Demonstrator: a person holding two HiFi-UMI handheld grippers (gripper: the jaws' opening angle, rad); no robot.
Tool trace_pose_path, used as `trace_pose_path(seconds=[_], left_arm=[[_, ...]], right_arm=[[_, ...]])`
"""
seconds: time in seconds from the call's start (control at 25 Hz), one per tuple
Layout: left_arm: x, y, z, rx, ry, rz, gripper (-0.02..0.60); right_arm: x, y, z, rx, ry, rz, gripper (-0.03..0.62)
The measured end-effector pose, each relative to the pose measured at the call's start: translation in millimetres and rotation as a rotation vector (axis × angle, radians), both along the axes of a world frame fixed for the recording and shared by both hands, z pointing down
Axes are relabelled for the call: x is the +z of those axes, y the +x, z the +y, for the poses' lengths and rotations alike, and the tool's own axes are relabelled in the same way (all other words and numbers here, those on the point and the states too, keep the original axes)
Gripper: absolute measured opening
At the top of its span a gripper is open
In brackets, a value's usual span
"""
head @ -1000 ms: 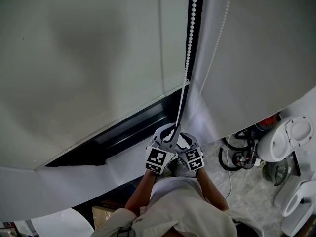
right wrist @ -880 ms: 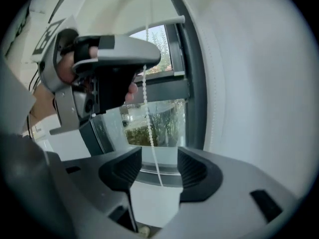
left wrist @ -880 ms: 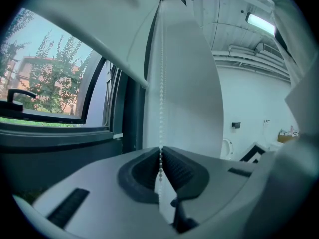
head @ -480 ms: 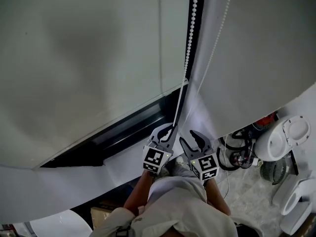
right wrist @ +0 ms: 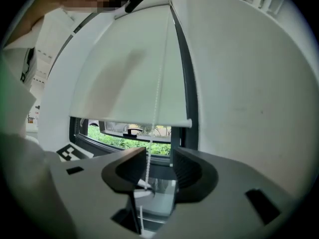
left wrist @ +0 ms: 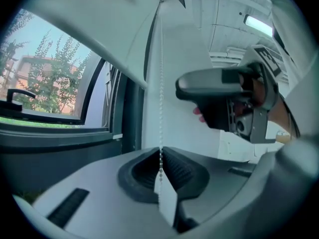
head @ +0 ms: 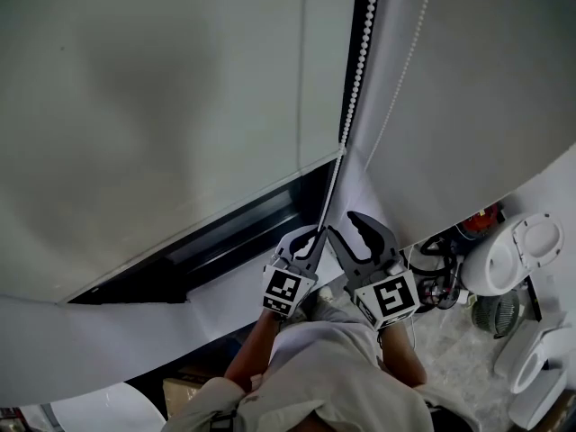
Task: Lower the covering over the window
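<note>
A white roller blind (head: 162, 106) covers most of the window, and its bottom bar (right wrist: 134, 121) hangs above a strip of open glass (head: 234, 232). The white bead chain (head: 358, 61) runs down the dark frame into my left gripper (head: 309, 238), which is shut on it. In the left gripper view the chain (left wrist: 160, 108) enters the closed jaws of my left gripper (left wrist: 160, 156). My right gripper (head: 346, 229) stands just right of the left and slightly higher. Its jaws have just been closing. In the right gripper view the chain (right wrist: 157, 98) hangs between the jaws of my right gripper (right wrist: 159, 166), unpinched.
A white wall (head: 486, 88) with a second thin cord (head: 409, 52) rises to the right of the frame. Below right on the floor are white fixtures (head: 531, 250), coiled cables (head: 436, 277) and a small fan (head: 504, 313). Trees show outside (left wrist: 45, 78).
My right gripper has risen from beside the left one to slightly above it, with the chain now between its jaws. The left gripper has kept still on the chain.
</note>
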State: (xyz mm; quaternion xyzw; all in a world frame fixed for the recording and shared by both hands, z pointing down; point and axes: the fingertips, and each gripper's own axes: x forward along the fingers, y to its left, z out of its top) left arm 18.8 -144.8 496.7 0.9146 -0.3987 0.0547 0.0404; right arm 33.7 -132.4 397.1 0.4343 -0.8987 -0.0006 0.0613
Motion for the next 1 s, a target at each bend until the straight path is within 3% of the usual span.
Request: trace_pose_path(seconds=[0.44, 0.56, 0.72, 1.0], left_arm=[[0.0, 1.0, -0.6, 0.004, 0.007, 0.001, 0.021], [-0.6, 4.0, -0.5, 0.005, 0.014, 0.000, 0.021], [6.1, 5.1, -0.2, 0.007, 0.006, -0.024, 0.021], [30.8, 4.5, 4.7, 0.002, -0.060, -0.050, 0.021]], right_arm=[[-75.5, -28.0, -19.7, -0.076, 0.173, -0.036, 0.140], [-83.9, -31.8, -18.9, -0.087, 0.213, -0.072, 0.011], [-76.3, -33.4, -19.2, -0.076, 0.202, -0.149, -0.003], [-51.1, -30.8, -24.3, -0.062, 0.137, -0.153, -0.003]])
